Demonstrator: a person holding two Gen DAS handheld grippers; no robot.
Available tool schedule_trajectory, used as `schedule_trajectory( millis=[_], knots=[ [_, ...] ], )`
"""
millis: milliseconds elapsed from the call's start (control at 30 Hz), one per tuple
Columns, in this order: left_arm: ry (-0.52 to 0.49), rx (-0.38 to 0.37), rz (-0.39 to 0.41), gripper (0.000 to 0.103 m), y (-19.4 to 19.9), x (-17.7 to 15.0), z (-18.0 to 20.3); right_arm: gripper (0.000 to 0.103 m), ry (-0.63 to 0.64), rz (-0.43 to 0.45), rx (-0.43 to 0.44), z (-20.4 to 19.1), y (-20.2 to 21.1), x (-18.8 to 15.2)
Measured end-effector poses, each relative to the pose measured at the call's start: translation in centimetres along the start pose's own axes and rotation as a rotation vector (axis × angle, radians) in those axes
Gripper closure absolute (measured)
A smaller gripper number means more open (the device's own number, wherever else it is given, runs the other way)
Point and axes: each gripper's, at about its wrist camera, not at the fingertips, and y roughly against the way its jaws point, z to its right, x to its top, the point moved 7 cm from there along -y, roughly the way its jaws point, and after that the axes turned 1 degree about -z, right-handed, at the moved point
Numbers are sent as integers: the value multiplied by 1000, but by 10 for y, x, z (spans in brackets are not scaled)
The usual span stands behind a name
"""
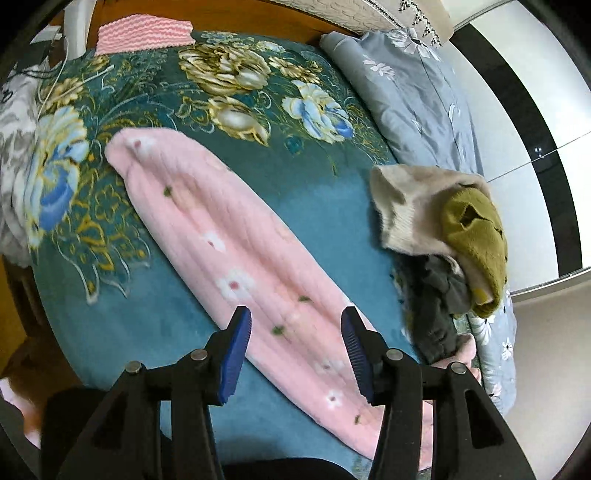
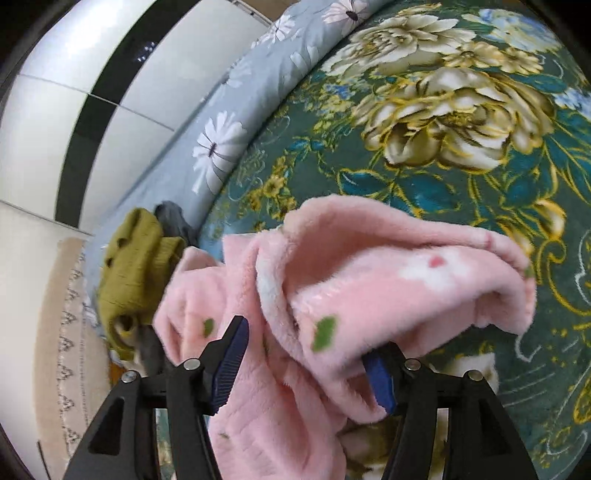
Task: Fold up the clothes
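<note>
A long pink fleece garment [image 1: 229,229] with small white flowers lies diagonally across the teal floral blanket [image 1: 295,177]. My left gripper [image 1: 297,354] hovers over its near end, open, with nothing between the blue pads. In the right wrist view one end of the pink garment [image 2: 369,280] is bunched and raised. It fills the gap of my right gripper [image 2: 306,365] and drapes over the right finger. The jaws stand wide and I see no pinch on the cloth.
A heap of small clothes sits at the bed's edge: a beige piece [image 1: 402,214], an olive knit [image 1: 472,229] and a dark grey one [image 1: 436,306]. A grey-blue flowered duvet [image 1: 417,96] runs along that side. A pink knitted cloth [image 1: 144,33] lies at the far end.
</note>
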Motion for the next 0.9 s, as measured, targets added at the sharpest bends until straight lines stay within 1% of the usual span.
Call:
schedule_trajectory(
  millis=[33,67,100,233,333,367,467,500,567,667,700,800,867,900],
  knots=[
    [2,-4,-5,51,-1,-3,2,79,-26,-17,3,4,-3,-1],
    [3,-9,-11,51,-2,-7,4,85,-55,-39,26,7,-4,-2],
    [4,-13,-16,51,-3,-10,6,87,-38,-51,42,7,3,0],
    [-5,-8,-23,51,-5,-13,9,89,66,-88,96,9,35,10],
    [-11,9,-23,51,-6,-12,7,90,167,-130,150,11,79,25],
    [-12,15,-24,51,-7,-11,5,90,205,-142,155,13,93,28],
    [-23,38,-27,51,-11,-10,0,90,318,-166,111,25,130,34],
    [-25,42,-28,51,-11,-10,-1,90,358,-167,64,34,138,33],
    [-11,39,-38,51,-14,-8,-5,90,387,-182,-10,51,141,26],
    [-4,37,-37,51,-16,-9,-6,90,358,-243,-116,92,122,4],
    [-9,41,-42,51,-18,-10,-5,90,327,-260,-153,111,112,-4],
    [-34,43,-67,51,-26,-16,5,90,226,-266,-175,145,95,-18],
    [-60,40,-74,51,-29,-17,15,85,189,-256,-170,153,92,-21],
    [-74,38,-77,51,-30,-18,20,85,176,-243,-151,153,95,-21]
  ],
)
